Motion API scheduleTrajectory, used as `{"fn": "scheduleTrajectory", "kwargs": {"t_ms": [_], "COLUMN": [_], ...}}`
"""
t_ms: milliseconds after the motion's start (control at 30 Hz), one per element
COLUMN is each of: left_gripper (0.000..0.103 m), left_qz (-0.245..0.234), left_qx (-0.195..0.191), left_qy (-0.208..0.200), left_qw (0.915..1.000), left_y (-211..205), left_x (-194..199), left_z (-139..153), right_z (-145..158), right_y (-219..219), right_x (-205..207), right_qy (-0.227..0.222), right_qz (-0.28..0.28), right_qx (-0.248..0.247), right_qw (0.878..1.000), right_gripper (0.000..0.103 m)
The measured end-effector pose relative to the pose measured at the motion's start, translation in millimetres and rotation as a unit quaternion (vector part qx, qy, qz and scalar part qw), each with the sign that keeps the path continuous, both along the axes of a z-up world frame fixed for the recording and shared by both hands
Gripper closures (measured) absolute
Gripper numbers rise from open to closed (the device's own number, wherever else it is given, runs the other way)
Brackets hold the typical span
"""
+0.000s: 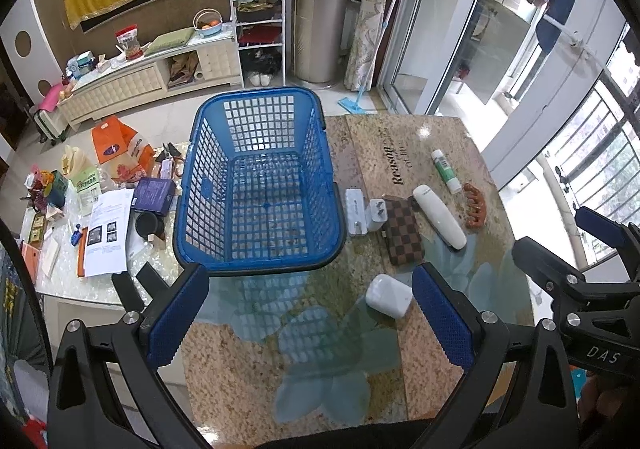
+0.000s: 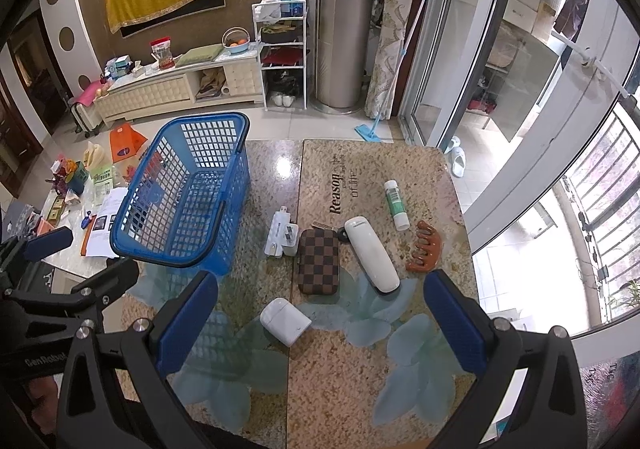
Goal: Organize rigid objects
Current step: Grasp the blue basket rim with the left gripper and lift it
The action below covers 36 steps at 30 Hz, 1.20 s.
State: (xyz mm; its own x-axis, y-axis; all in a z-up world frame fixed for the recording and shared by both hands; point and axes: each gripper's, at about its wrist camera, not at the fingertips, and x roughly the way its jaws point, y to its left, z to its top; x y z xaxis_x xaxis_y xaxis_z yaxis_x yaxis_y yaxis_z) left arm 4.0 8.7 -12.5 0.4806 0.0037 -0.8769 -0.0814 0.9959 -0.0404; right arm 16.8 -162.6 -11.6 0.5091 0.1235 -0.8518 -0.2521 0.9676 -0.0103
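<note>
An empty blue plastic basket (image 1: 260, 185) (image 2: 188, 193) stands on the granite-patterned table (image 1: 280, 349) (image 2: 352, 377). To its right lie a white earbud case (image 1: 389, 296) (image 2: 285, 321), two white chargers (image 1: 366, 216) (image 2: 282, 236), a brown checkered pouch (image 1: 403, 233) (image 2: 319, 261), a long white case (image 1: 439, 221) (image 2: 372, 255), a green-and-white tube (image 1: 446, 171) (image 2: 396, 205) and a brown claw clip (image 1: 475, 207) (image 2: 425, 247). My left gripper (image 1: 310, 323) hangs open above the table, just before the basket. My right gripper (image 2: 328, 323) is open too, over the earbud case.
A second table at the left (image 1: 68, 249) (image 2: 76, 217) holds papers, boxes and snack bags. A white cabinet (image 1: 140, 85) and shelf rack (image 2: 282, 53) stand by the far wall. Glass sliding doors (image 2: 500, 81) run along the right, with a mop (image 2: 372, 133) on the floor.
</note>
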Motion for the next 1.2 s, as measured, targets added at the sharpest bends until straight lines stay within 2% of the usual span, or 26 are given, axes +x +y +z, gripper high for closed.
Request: {"fn": "scheduleTrajectory", "kwargs": {"t_ms": [200,433,600,700,867,1000,1100,1200], "left_gripper": [0.001,0.001,0.001,0.001,0.001,0.001,0.001,0.001], "left_qz": [0.02,0.027,0.049,0.054,0.047,0.041,0.046,0.048], "left_qx": [-0.008,0.003,-0.018,0.004,-0.004,0.005,-0.023,-0.031], "left_qy": [0.03,0.075,0.104,0.121,0.161,0.188,0.203,0.226], "left_qw": [0.9993,0.9968,0.9932,0.9911,0.9858,0.9814,0.9778,0.9724], "left_y": [19.2,43.7,64.3,73.4,95.9,114.9,130.7,141.6], "left_x": [23.6,63.3,94.0,114.3,139.6,149.4,155.9,162.7], "left_z": [-8.5,-26.4,-35.8,-43.3,-68.3,-90.2,-112.3,-133.4], "right_z": [-7.4,-21.3,-45.8,-64.5,-94.6,-114.3,-127.0,-140.0], "right_y": [-7.3,-13.0,-15.1,-18.3,-18.3,-17.5,-16.8,-20.0], "right_x": [15.3,49.4,81.7,99.5,123.2,135.1,145.4,157.9], "right_qy": [0.021,0.032,0.054,0.075,0.106,0.127,0.139,0.145], "right_qz": [0.002,0.03,0.061,0.073,0.084,0.09,0.088,0.074], "right_qx": [0.005,0.008,0.02,0.038,0.029,0.013,0.0,-0.019], "right_qw": [1.0,0.999,0.996,0.994,0.99,0.988,0.986,0.986], "right_gripper": [0.0,0.0,0.0,0.0,0.0,0.0,0.0,0.0]}}
